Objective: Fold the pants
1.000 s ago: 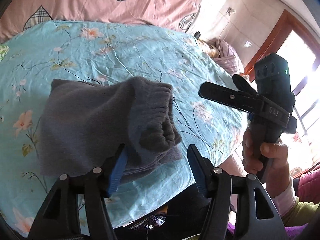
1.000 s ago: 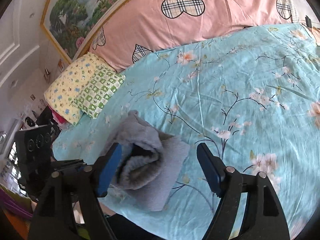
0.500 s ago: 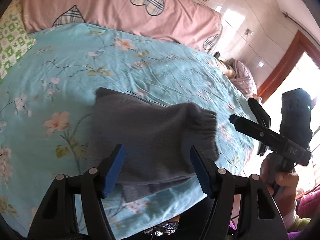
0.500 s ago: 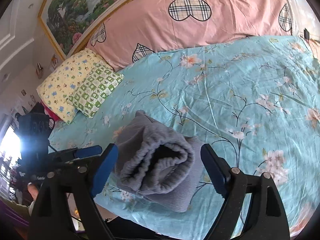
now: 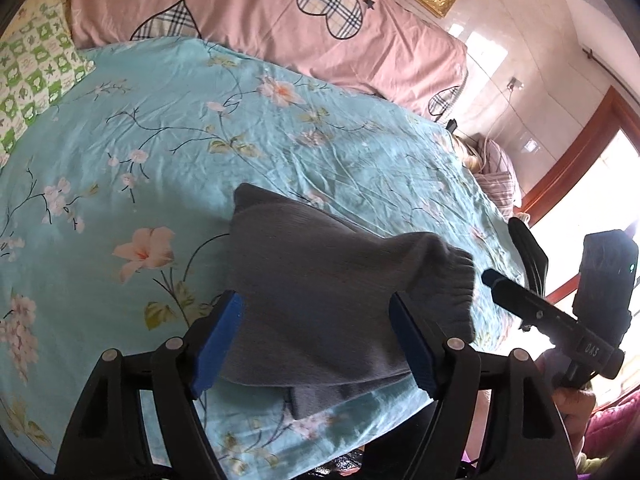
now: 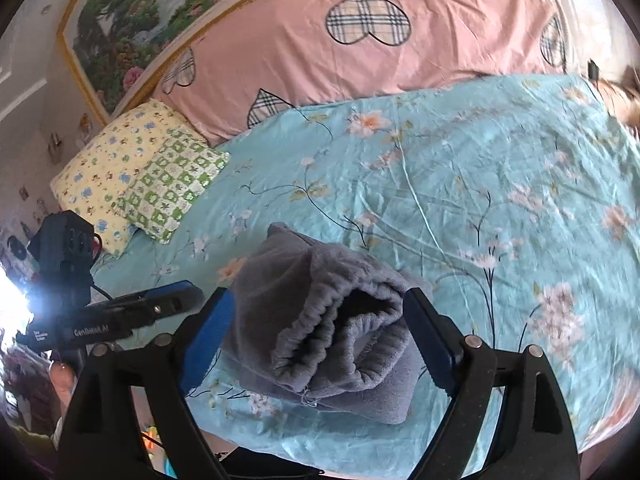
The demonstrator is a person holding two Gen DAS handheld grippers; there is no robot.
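Observation:
Grey fleece pants (image 5: 320, 296) lie folded into a thick bundle near the front edge of the bed. In the right wrist view the pants (image 6: 332, 320) show their elastic waistband rolled toward me. My left gripper (image 5: 316, 340) hovers over the bundle's near end; its jaws are opening and the blue pads stand clear of the cloth. My right gripper (image 6: 320, 340) is open, its pads either side of the waistband without pressing it. Each gripper shows in the other's view: the right gripper (image 5: 516, 292) at the right, the left gripper (image 6: 176, 292) at the left.
The turquoise floral bedsheet (image 5: 200, 152) covers the bed. A pink quilt with plaid hearts (image 6: 360, 40) lies along the headboard. Two patterned pillows (image 6: 140, 184) sit at the back left. A hand (image 5: 572, 400) holds the right tool near a bright window.
Both grippers have swung sideways and back a little, so more of the bed shows. Both jaws stand wider apart. The pants bundle lies flatter, free of the pads.

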